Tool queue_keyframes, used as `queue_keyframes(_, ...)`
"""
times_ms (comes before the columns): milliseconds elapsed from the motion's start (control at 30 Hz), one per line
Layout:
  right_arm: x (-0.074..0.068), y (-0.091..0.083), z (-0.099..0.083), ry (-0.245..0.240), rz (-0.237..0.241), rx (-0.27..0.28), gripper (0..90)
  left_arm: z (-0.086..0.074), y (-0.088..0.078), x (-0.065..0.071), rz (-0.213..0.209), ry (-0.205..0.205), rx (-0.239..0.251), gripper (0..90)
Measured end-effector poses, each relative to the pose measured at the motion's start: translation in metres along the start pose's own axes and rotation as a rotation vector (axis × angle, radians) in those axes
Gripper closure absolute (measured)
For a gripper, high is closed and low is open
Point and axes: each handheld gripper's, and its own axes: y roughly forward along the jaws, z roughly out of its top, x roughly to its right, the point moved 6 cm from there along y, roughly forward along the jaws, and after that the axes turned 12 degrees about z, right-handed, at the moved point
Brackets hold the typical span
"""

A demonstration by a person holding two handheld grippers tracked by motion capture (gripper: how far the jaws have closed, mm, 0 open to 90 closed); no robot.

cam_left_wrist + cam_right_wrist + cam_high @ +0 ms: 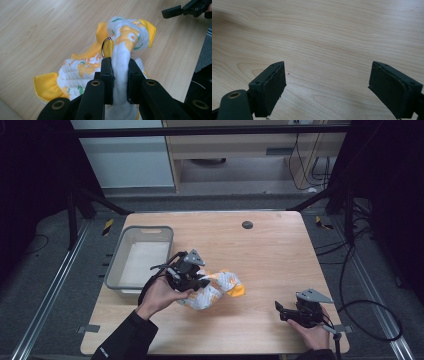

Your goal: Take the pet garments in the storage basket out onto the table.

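Open wood all around the cloth, bin on one flank

Taking the yellow-and-white cloth [214,290] as my mark: the grey bin [118,265] stands just beside it on my left, walling that side off. Beyond the cloth the table [270,250] lies bare but for a small dark disc [247,224] near the far edge. To its right, bare wood runs to my right gripper [281,310], well apart.

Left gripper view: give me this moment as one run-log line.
left gripper: shut on cloth garment | right gripper: open, over bare table | grey bin: left of garment
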Motion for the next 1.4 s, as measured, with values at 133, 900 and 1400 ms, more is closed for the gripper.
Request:
queue_keyframes(133, 0.000, 0.000, 0.000, 0.007, 0.002, 0.000, 13.8, -0.002, 0.008, 0.005, -0.016, 0.012, -0.015, 79.0)
queue_keyframes(900, 0.000, -0.001, 0.000, 0.008, -0.001, 0.004, 13.7, -0.013, 0.048, 0.031, -0.075, 0.058, -0.055, 77.4)
queue_keyframes(1400, 0.000, -0.001, 0.000, 0.008, 0.000, 0.001, 13.5, -0.024, 0.063, 0.043, -0.109, 0.095, -0.066, 64.4)
